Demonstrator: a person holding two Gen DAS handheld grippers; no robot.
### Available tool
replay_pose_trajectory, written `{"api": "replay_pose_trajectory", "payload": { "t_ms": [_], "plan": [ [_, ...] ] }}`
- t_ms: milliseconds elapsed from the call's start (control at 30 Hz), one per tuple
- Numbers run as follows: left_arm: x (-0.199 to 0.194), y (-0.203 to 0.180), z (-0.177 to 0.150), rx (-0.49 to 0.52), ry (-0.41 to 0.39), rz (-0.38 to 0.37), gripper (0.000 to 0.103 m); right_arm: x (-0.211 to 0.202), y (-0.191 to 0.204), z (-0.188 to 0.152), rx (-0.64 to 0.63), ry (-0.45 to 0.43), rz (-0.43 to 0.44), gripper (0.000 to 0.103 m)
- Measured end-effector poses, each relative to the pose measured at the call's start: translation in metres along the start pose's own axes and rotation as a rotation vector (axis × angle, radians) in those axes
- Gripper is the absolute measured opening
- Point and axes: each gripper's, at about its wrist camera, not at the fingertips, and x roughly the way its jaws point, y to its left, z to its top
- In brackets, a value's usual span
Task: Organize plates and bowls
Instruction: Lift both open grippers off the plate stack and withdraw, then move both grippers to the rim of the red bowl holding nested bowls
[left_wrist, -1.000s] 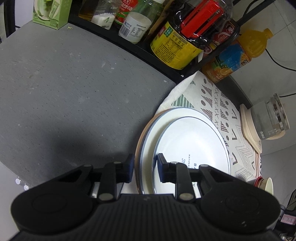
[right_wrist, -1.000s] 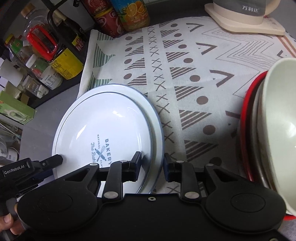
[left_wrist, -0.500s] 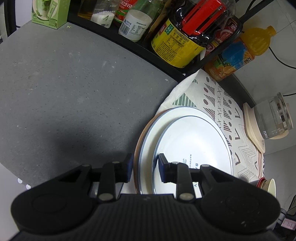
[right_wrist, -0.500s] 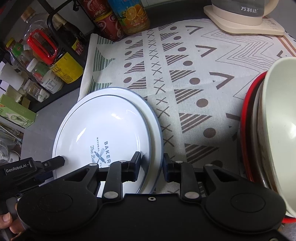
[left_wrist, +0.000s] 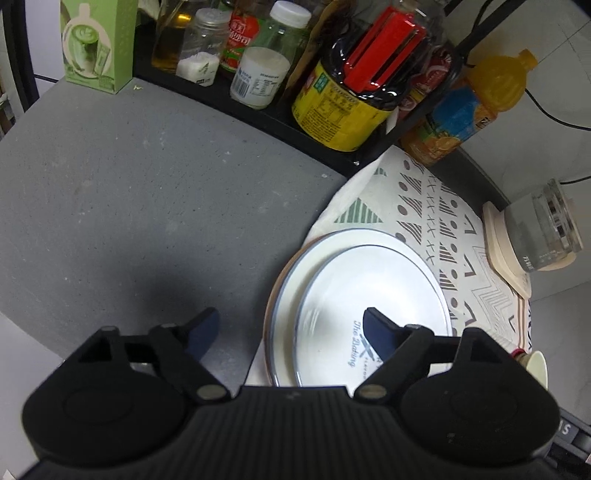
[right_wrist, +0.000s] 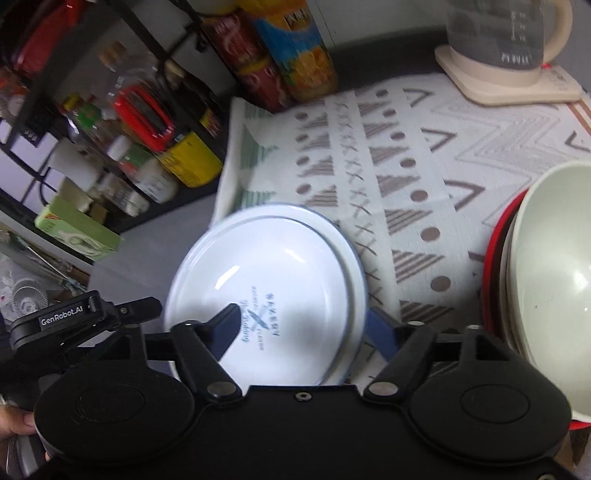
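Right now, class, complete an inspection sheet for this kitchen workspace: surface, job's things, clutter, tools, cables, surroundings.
Surface: grey counter, patterned cloth on part of it.
Job's things: white plates stacked on the cloth; cream bowl nested in a red dish.
Clutter: kettle, juice bottle, jars on a black rack.
Tools: left tool and right tool open, jaws just opened, off the plates.
Cables: black cable behind the bottle.
Surroundings: pale wall.

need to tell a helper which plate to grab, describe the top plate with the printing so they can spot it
Find the patterned white cloth spread beside the black bottle rack. On the cloth's edge nearest the grey counter sits a stack of plates. The top plate is the smaller white one with a thin blue rim; it alone carries blue bakery lettering in its middle.
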Motion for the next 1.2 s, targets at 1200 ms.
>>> {"api": "replay_pose_trajectory", "payload": {
  "t_ms": [1200],
  "plan": [
    [-0.007, -0.104, -0.01, 0.287, 0.045, -0.183, 0.103, -0.103, -0.045, -0.001, 0.098, -0.238, -0.107, 0.1]
  ]
}}
